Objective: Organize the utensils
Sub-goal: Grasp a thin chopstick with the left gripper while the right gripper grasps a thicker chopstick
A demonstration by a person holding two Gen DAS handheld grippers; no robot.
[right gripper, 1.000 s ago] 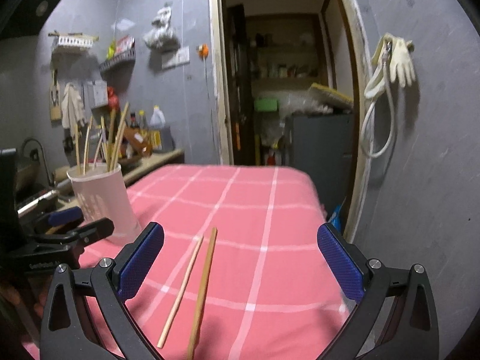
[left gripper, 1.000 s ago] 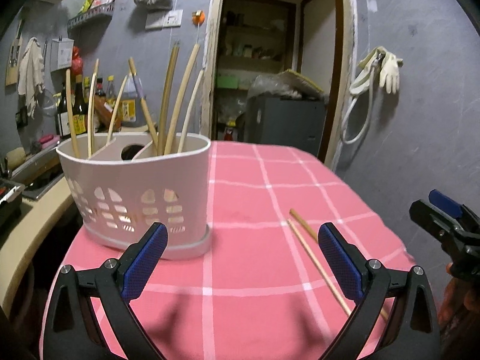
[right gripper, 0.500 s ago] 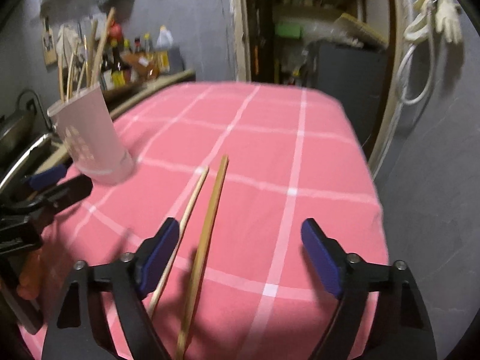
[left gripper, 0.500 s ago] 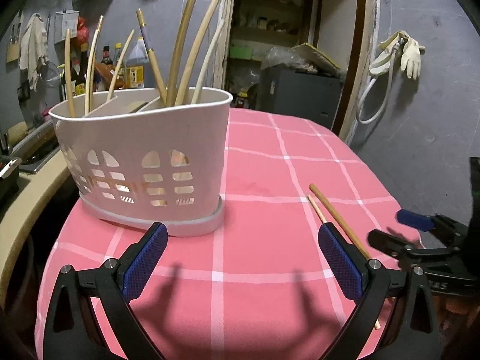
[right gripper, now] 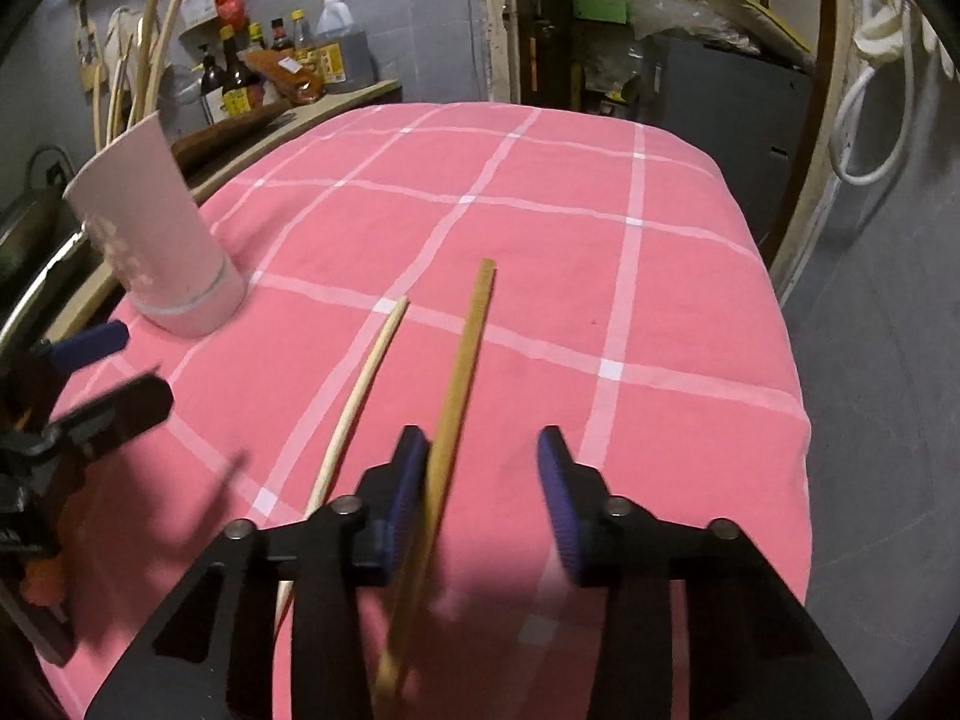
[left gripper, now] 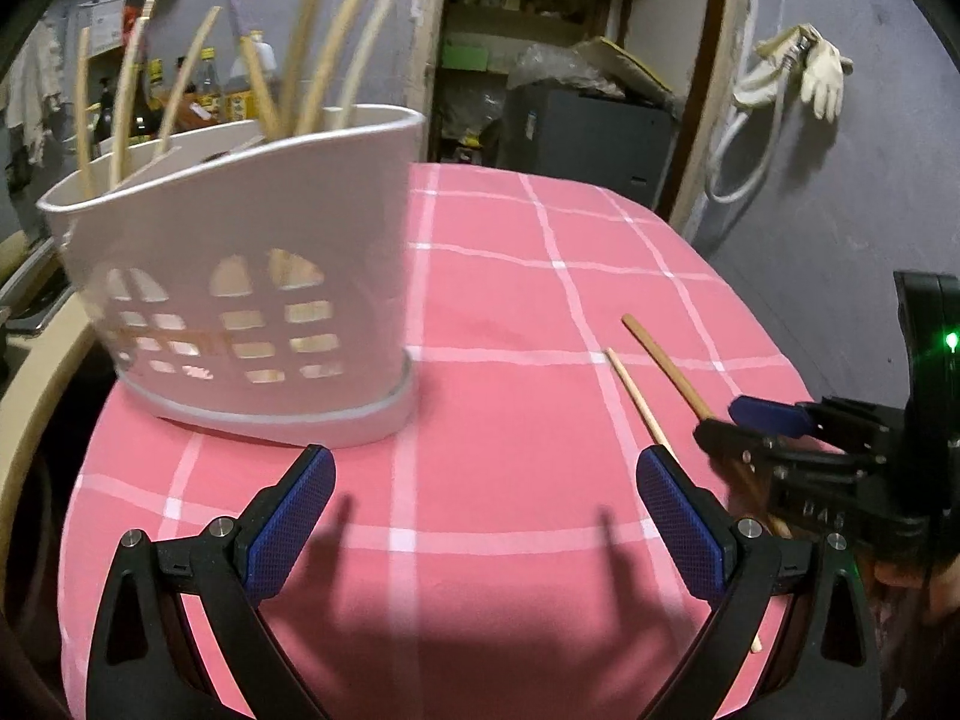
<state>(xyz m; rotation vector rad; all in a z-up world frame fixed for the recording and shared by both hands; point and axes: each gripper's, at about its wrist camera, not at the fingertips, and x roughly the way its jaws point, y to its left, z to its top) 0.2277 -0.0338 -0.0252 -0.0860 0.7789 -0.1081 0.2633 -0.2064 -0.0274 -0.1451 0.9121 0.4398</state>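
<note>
Matt white plastic holder [left gripper: 252, 276], pink checked cloth [left gripper: 510, 276] — bare wooden chopsticks [right gripper: 462, 354].

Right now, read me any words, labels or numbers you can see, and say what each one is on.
None can be read with certainty.
Right hand-held gripper: embossed letters on its body, too blurred to read.
Bottles: yellow labels, print too small.
Holder, chopsticks, tablecloth: no text.

Grey walls [right gripper: 888, 360] surround a bench under a pink checked cloth [right gripper: 540, 240]. An open doorway [left gripper: 558, 30] shows cluttered shelves; bottles [right gripper: 282, 60] line a side counter; pale gloves [left gripper: 822, 72] hang right.
</note>
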